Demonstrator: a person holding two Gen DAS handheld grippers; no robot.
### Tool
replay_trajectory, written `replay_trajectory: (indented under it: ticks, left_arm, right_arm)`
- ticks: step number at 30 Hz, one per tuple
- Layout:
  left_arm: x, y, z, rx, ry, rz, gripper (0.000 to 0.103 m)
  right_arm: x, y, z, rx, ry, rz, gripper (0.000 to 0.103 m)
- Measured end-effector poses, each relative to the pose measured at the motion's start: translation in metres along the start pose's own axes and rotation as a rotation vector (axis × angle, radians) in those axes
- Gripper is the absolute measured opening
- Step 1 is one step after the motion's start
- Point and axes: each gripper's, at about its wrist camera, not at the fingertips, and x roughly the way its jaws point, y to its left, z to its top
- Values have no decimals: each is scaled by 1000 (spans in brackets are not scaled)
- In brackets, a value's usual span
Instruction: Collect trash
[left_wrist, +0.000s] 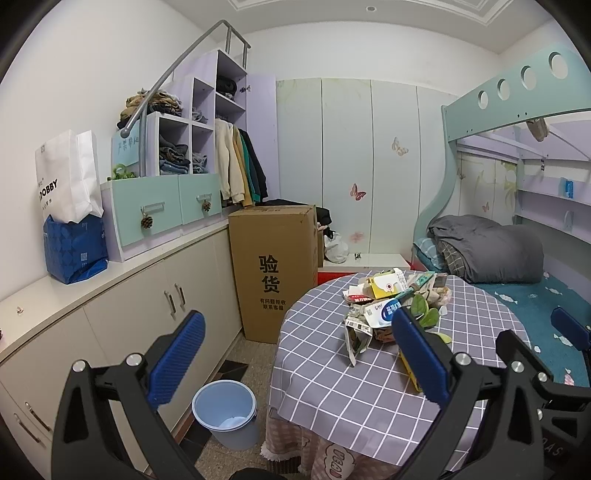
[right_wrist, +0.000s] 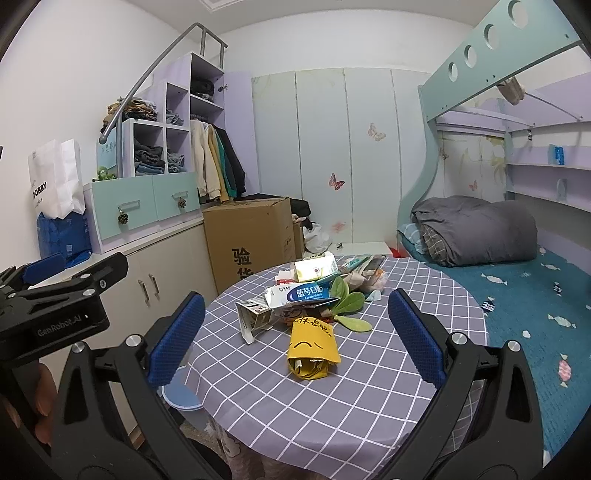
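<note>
A heap of trash (left_wrist: 395, 299) lies on the round table with a grey checked cloth (left_wrist: 351, 387): torn cartons, a blue-and-white box (right_wrist: 299, 293), green leaves (right_wrist: 347, 302) and a yellow packet (right_wrist: 312, 349) nearest me. My left gripper (left_wrist: 295, 363) is open, held above the table's left edge and the floor. My right gripper (right_wrist: 295, 341) is open too, hovering short of the yellow packet, which sits between its blue pads (right_wrist: 415, 339) in view. Both hold nothing. A pale blue bin (left_wrist: 226, 415) stands on the floor left of the table.
White cabinets (left_wrist: 129, 306) run along the left wall with bags on top. A tall cardboard box (left_wrist: 275, 273) stands behind the table. A bunk bed (left_wrist: 517, 258) with a grey quilt is on the right. A hand (right_wrist: 33, 406) holds the left gripper.
</note>
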Motion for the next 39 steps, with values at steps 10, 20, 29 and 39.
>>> replay_trajectory:
  ticks: [10,20,29,39]
  left_arm:
    - [0,1,0,3,8,1,99]
    - [9,0,-3,4,23,4,99]
    - [47,-21,-18,41,130,-39,99]
    - [119,-52,-53,49,390,-155,99]
  right_arm:
    - [0,0,1,-4,-1,-4,97]
    - [10,-6,-2,37,53,34,97]
    - [44,-30,-19,94,163,2,97]
    - [89,-69,-49,165,308,-51,97]
